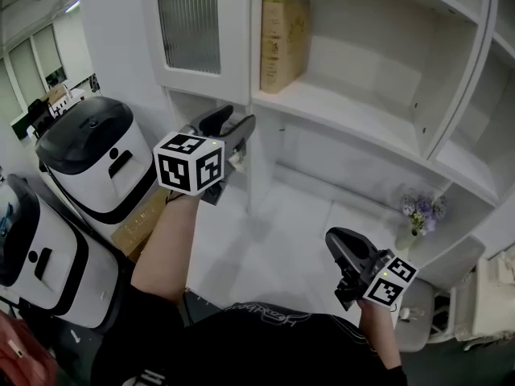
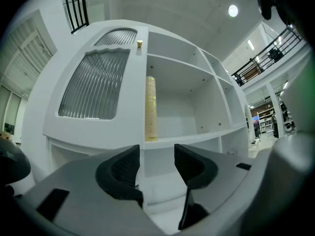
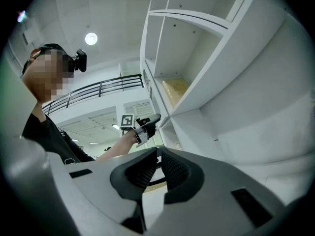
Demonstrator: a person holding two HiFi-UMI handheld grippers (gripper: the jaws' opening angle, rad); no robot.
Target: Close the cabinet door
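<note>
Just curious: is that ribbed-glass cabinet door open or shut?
Shut: the cabinet door lies flush against its frame, no gap showing.

Office hall: mezzanine railing [image 2: 268,57], white shelving [image 1: 342,112]

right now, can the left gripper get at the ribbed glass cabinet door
Probably yes: the left gripper is open just below the cabinet door, near its lower corner, and nothing shows between them.

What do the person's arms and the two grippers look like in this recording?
The left gripper and right gripper have grey bodies and black ribbed pads. Each carries a white cube with black square markers: left cube, right cube. The person wears a black short-sleeved shirt; the forearms are bare.
</note>
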